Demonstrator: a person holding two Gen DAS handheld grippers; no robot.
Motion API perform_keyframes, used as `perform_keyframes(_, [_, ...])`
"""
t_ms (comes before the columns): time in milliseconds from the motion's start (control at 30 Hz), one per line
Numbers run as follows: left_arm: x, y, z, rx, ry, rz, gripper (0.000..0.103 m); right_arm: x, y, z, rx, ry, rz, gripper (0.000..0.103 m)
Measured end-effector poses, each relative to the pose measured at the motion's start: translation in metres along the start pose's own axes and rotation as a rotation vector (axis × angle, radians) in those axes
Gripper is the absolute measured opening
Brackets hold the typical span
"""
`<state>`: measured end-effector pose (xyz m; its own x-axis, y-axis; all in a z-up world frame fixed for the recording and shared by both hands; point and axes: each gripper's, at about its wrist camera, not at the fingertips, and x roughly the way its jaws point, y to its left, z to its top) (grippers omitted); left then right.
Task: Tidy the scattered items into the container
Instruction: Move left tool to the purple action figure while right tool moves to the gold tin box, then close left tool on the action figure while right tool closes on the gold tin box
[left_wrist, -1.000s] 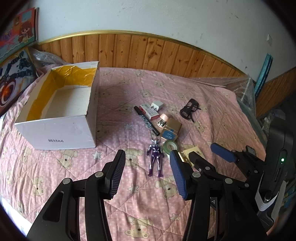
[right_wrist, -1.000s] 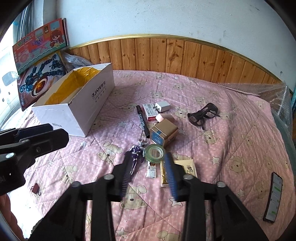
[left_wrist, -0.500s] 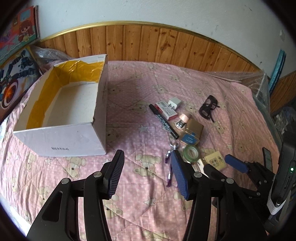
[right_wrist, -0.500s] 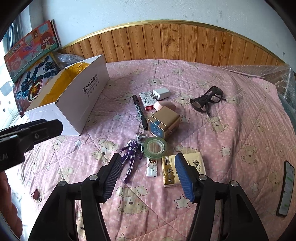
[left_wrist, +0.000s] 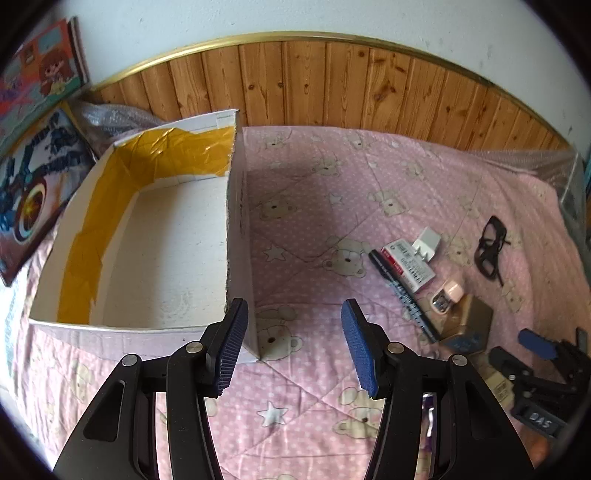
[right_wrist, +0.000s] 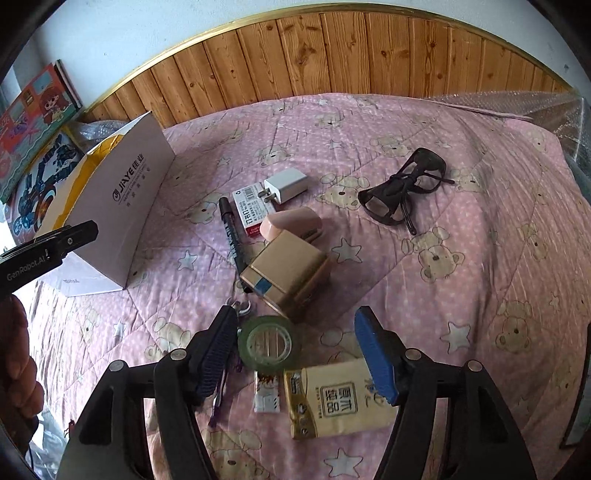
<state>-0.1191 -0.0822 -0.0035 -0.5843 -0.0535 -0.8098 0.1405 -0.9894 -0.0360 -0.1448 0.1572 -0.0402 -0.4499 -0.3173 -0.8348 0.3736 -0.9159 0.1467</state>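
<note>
The white cardboard box (left_wrist: 147, 258) sits on the pink bear-print bed (left_wrist: 332, 177), top open, gold foil lining its inner walls, and nothing shows inside it. All the scattered stuff lies on the bed to its right: a black marker (right_wrist: 231, 236), a white charger (right_wrist: 286, 184), a red-and-white pack (right_wrist: 253, 214), a pink stapler (right_wrist: 291, 225), a tan box (right_wrist: 291, 273), black goggles (right_wrist: 402, 192), a green tape roll (right_wrist: 269, 343) and a tissue pack (right_wrist: 336, 402). The left tool (left_wrist: 293, 347) hangs spread wide by the box's near corner, gripping nothing. The right tool (right_wrist: 295, 358) is opening its jaws, with the tape roll lying between them, close against 1 finger but not pinched.
</note>
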Motion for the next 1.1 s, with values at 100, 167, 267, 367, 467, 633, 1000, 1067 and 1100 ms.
perform_keyframes(100, [-0.004, -0.022, -0.014, 0.032, 0.053, -0.131, 0.056, 0.011, 0.004, 0.015, -0.058, 0.001, -0.015, 0.074])
perform_keyframes(167, [0.006, -0.046, -0.037, 0.065, 0.13, -0.204, 0.056, 0.019, 0.006, 0.021, -0.118, 0.003, -0.027, 0.077])
perform_keyframes(267, [0.034, -0.075, -0.08, 0.089, 0.26, -0.291, 0.056, 0.035, 0.004, 0.028, -0.21, 0.038, 0.01, 0.078])
perform_keyframes(367, [0.059, -0.094, -0.107, 0.109, 0.317, -0.284, 0.056, 0.047, 0.0, 0.036, -0.277, 0.052, 0.055, 0.079])
perform_keyframes(467, [0.057, -0.107, -0.109, 0.168, 0.241, -0.239, 0.056, 0.053, -0.004, 0.044, -0.301, 0.055, 0.111, 0.079])
perform_keyframes(633, [0.053, -0.11, -0.119, 0.24, 0.123, -0.206, 0.053, 0.06, -0.003, 0.047, -0.307, 0.08, 0.195, 0.079])
perform_keyframes(1000, [0.042, -0.111, -0.13, 0.246, 0.104, -0.199, 0.045, 0.064, -0.006, 0.032, -0.321, 0.096, 0.224, 0.054])
perform_keyframes(1067, [0.039, -0.106, -0.128, 0.236, 0.108, -0.203, 0.045, 0.062, -0.01, 0.033, -0.298, 0.092, 0.245, 0.054])
perform_keyframes(1100, [0.041, -0.105, -0.124, 0.236, 0.107, -0.204, 0.045, 0.061, -0.011, 0.033, -0.287, 0.09, 0.254, 0.054])
